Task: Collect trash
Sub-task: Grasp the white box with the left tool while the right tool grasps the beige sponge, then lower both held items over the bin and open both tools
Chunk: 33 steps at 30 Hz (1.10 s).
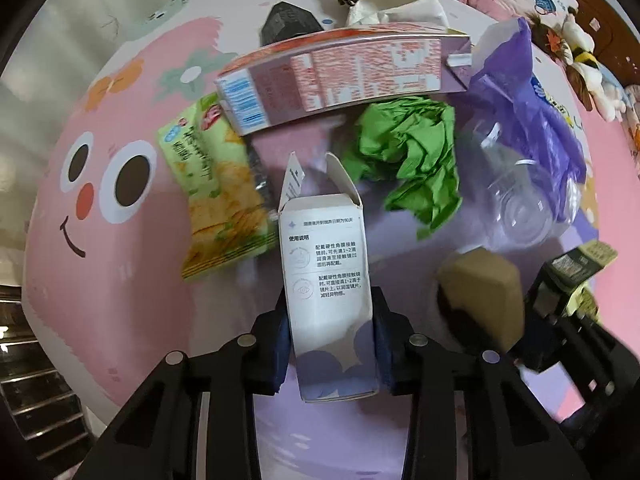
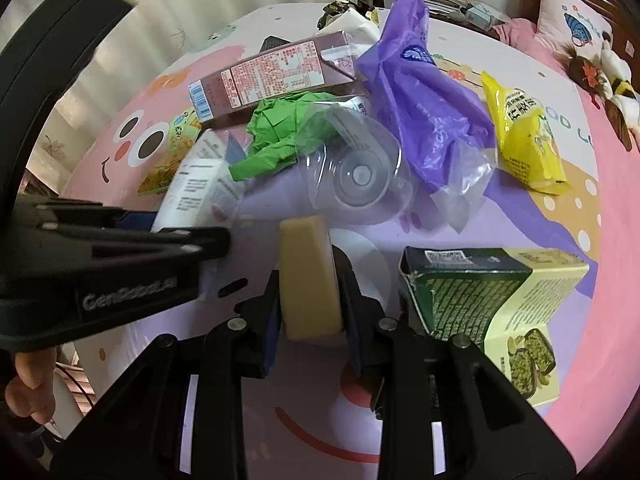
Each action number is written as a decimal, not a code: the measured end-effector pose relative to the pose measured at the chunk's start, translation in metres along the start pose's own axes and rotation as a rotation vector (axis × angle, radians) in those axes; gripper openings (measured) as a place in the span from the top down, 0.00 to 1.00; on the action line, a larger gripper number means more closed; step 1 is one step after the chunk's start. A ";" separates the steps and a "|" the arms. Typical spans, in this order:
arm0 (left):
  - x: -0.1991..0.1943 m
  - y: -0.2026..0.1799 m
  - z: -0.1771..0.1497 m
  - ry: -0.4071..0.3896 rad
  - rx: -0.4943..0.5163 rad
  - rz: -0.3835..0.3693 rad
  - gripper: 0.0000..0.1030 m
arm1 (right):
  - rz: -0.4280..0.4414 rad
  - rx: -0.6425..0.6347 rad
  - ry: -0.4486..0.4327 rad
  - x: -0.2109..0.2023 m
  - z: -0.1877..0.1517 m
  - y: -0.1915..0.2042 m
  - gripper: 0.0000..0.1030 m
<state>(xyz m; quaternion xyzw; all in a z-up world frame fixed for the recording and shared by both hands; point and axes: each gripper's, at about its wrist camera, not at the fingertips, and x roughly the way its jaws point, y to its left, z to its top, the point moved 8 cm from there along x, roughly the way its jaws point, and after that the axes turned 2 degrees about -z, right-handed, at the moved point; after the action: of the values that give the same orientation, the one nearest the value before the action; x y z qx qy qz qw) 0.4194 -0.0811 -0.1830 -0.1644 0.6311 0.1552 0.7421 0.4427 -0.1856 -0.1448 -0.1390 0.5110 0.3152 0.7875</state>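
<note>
**On the bed: both grippers loaded, and the rest looks feather-light**

Over the cartoon bedsheet [image 1: 120, 280], the left gripper [image 1: 332, 332] is clamped on the white carton [image 1: 326, 276] low on its side walls. It's thin card, probably empty, so it'd crush easily. The right gripper [image 2: 308, 304] pinches the tan sponge [image 2: 308, 276], soft and squashy. The clear cup [image 2: 360, 172] just ahead looks slick, so its rim is likely the best place to grab.

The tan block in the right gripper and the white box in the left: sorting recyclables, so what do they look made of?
The tan block looks like sponge or foam: matte, soft rounded edges, though pores are not visible. The white box looks like thin printed cardboard: creased open flaps, flat matte panels with text.
</note>
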 end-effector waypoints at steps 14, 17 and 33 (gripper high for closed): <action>-0.032 0.057 -0.042 -0.116 0.091 -0.120 0.67 | 0.038 0.023 0.011 -0.008 -0.008 0.053 0.77; -0.042 0.084 -0.058 -0.132 0.129 -0.097 0.67 | 0.056 0.050 0.009 -0.012 -0.011 0.073 0.77; -0.128 0.207 -0.155 -0.314 0.511 -0.222 0.67 | -0.097 0.408 -0.087 -0.061 -0.096 0.191 0.77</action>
<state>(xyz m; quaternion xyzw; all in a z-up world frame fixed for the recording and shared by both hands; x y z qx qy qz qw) 0.1718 0.0340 -0.0892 -0.0146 0.5057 -0.0667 0.8600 0.2354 -0.1132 -0.1131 0.0125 0.5222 0.1728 0.8350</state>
